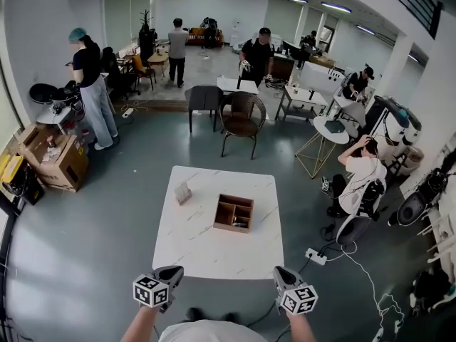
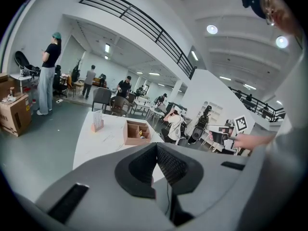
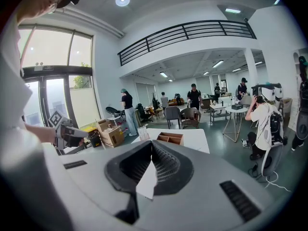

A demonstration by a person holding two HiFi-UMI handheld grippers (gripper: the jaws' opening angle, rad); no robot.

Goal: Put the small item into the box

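1. Left gripper (image 1: pixel 169 273) and right gripper (image 1: pixel 281 273) are held low at the near edge of the white table (image 1: pixel 214 256), well apart from each other.
2. Left jaws: tips meet, nothing between them.
3. Right jaws: tips likewise together, and empty.
4. Small item (image 1: pixel 183 193) stands upright on the table's far-left part, touched by neither gripper.
5. Wooden box (image 1: pixel 218 216), open-topped with compartments, sits to the item's right, near it but apart.
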